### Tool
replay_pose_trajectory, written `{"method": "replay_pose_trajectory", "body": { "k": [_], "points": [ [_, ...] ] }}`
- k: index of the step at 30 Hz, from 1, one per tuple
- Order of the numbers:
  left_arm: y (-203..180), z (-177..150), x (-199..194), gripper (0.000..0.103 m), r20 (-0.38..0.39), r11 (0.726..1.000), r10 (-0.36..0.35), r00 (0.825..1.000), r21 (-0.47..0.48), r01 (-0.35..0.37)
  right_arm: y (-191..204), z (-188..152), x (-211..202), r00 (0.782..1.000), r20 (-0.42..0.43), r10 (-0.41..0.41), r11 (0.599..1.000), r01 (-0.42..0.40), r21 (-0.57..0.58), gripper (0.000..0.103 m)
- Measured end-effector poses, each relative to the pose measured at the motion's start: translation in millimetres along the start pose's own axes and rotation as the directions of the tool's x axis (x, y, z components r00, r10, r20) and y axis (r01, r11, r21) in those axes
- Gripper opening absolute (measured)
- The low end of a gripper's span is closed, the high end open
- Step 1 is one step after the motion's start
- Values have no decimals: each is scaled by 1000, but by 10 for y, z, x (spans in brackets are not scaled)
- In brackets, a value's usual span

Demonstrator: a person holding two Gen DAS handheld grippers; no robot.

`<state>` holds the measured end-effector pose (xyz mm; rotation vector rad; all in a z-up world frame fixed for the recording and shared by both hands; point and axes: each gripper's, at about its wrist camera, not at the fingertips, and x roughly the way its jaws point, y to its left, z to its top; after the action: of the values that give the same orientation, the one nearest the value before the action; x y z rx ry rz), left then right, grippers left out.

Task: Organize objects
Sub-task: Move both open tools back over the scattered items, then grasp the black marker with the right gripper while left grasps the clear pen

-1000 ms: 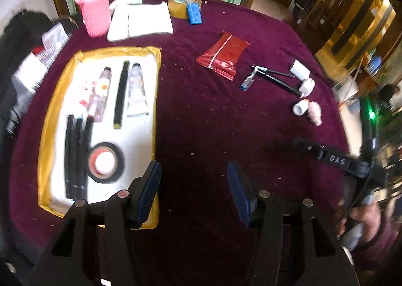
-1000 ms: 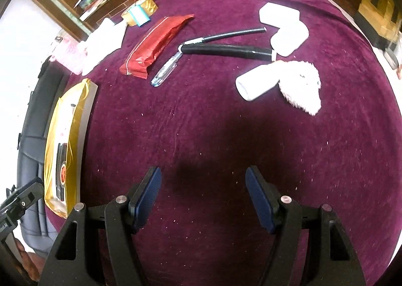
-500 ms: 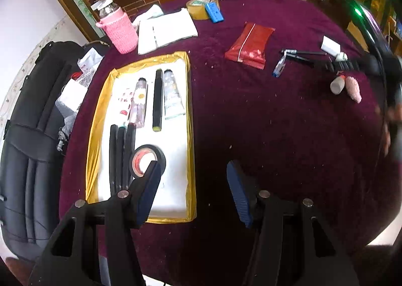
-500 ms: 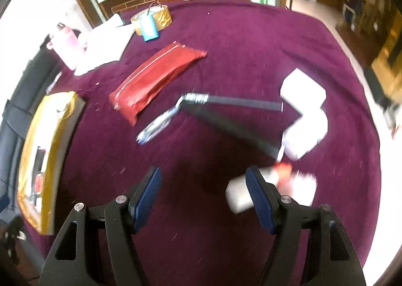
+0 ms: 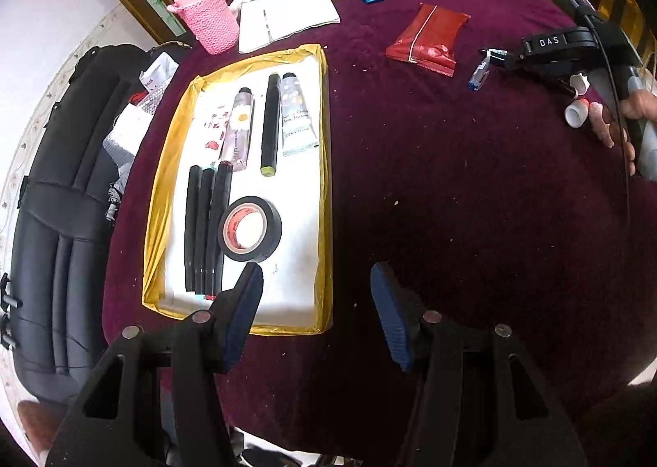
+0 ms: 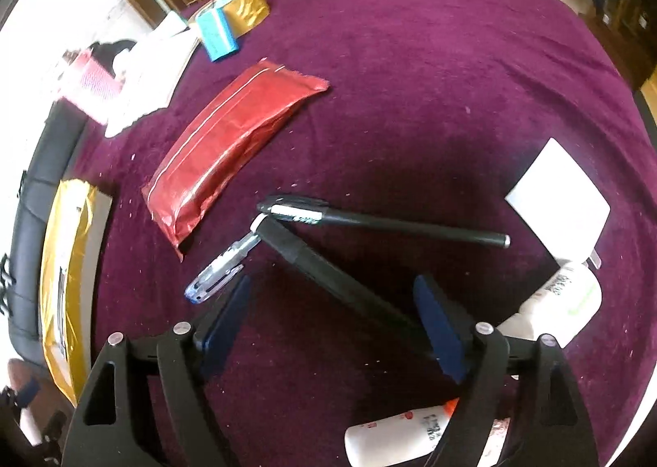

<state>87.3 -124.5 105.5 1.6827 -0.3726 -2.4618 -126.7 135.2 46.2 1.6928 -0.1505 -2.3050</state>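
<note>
Right claw now over thick black marker, jaws just widened; left claw released.

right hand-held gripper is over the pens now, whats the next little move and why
Probably lower the right hand-held gripper and close on the thick black marker. Its jaws have just been opening and stand wide, and the marker runs diagonally through the gap with no pad pressing on it. The gold-edged tray already holds similar black markers, so it likely belongs there.
</note>
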Motion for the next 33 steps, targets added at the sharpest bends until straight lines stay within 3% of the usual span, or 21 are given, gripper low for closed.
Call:
{"method": "replay_pose_trajectory", "body": {
  "k": [3,4,7,11,15,21,27,31,33],
  "points": [
    [-23,2,9,53,-2,1000,5,1000,9,-5,99,-19,24,1000,-15,-2,999,1,-47,75],
    [-32,3,10,53,-3,1000,2,1000,11,-2,159,-27,37,999,-18,-38,996,37,-78,74],
    [-48,-2,19,53,-6,1000,-5,1000,20,5,267,-48,52,995,-10,-99,986,97,-134,56],
    [-51,0,35,53,-10,1000,-12,1000,27,12,296,-78,30,991,-6,-132,981,129,-146,24],
    [-52,-4,44,53,-9,999,-18,1000,32,18,310,-130,4,992,-20,-128,982,124,-141,15],
    [-42,12,114,53,-27,997,-79,997,22,79,396,-366,-47,997,-68,-47,993,39,-109,14],
    [-37,77,182,53,-45,980,-197,979,-14,196,455,-902,-167,986,-132,99,995,-102,-16,14],
    [-144,185,214,53,-44,954,-301,953,-21,300,472,-1264,-242,971,-159,181,983,-177,42,15],
    [-202,273,276,53,-48,931,-364,930,-38,363,442,-1360,-283,967,-151,205,978,-196,72,28]
  ]
}}
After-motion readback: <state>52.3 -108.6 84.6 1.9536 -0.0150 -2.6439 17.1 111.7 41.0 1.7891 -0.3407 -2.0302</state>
